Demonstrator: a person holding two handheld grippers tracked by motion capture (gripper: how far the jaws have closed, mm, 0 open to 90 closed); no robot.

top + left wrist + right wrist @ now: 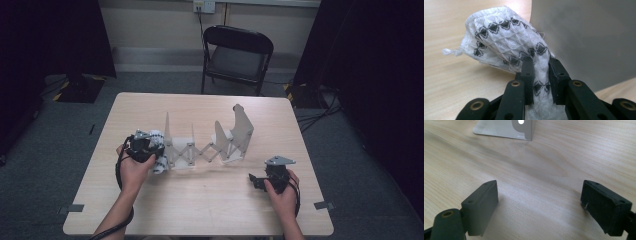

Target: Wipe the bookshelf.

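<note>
The sock (506, 45), white knit with black diamonds, sits pinched in our left gripper (541, 75), whose jaws clamp its soft, bunched middle. We hold it just beside the rack's (200, 145) flat grey end panel, while our right gripper (539, 205) gapes wide, holding nothing.

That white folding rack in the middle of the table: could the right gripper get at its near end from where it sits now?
Probably yes. The right gripper is open and holds nothing, and bare table lies between it and the rack.
</note>
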